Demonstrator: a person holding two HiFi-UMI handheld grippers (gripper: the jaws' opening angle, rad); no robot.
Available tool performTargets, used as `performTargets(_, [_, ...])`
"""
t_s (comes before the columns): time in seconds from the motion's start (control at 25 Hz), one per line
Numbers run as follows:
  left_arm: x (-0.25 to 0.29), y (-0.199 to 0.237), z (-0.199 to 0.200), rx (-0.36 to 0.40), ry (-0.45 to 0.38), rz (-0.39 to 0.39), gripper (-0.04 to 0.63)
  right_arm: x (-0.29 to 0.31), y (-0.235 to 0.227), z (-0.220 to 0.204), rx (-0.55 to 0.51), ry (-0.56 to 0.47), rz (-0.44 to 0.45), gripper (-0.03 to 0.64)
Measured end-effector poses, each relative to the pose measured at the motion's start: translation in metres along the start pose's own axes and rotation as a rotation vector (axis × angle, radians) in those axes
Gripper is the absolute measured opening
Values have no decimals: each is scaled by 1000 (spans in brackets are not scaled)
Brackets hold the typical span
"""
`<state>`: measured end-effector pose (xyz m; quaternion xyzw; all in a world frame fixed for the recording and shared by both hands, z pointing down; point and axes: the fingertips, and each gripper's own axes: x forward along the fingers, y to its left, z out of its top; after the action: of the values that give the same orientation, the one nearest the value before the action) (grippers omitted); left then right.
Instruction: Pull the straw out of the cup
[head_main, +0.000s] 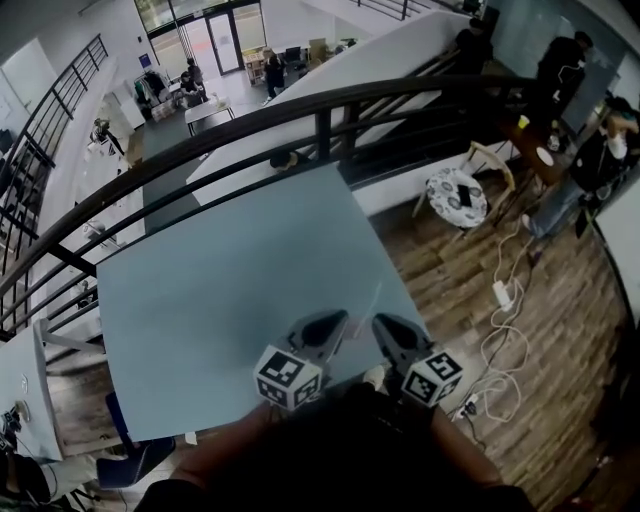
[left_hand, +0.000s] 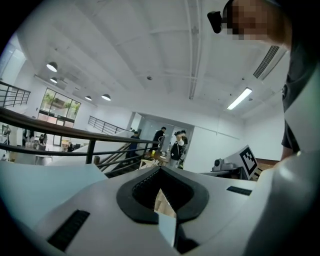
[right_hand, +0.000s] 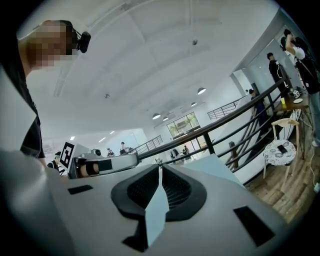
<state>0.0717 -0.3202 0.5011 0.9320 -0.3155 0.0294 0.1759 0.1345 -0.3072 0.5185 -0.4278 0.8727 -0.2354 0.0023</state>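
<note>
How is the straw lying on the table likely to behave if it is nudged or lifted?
The straw looks thin and see-through, so it is probably very light and easily squashed. It lies flat on the smooth table, so a nudge would likely roll or slide it. Being so slim, it may be hard to pinch.

A: Site type?
B: Open-plan office mezzanine is indicated: black railing (head_main: 330, 105) and staircase (head_main: 432, 68) are seen, glass entrance doors (head_main: 205, 42) and desks (head_main: 207, 113) below, power strip (head_main: 502, 293) and cables (head_main: 495, 350) laid on wood floor (head_main: 570, 300), ceiling lights (left_hand: 52, 66) mounted overhead.
</note>
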Motion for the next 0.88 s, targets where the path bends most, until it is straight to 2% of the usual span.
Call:
performTargets(0.48, [64,13,-19,-32,35,42,12,9,-83,-6,52,96,7,34])
performTargets(0.88, [87,37,-51,-38,85,83,11,26,-121,-33,125,172,-5,64])
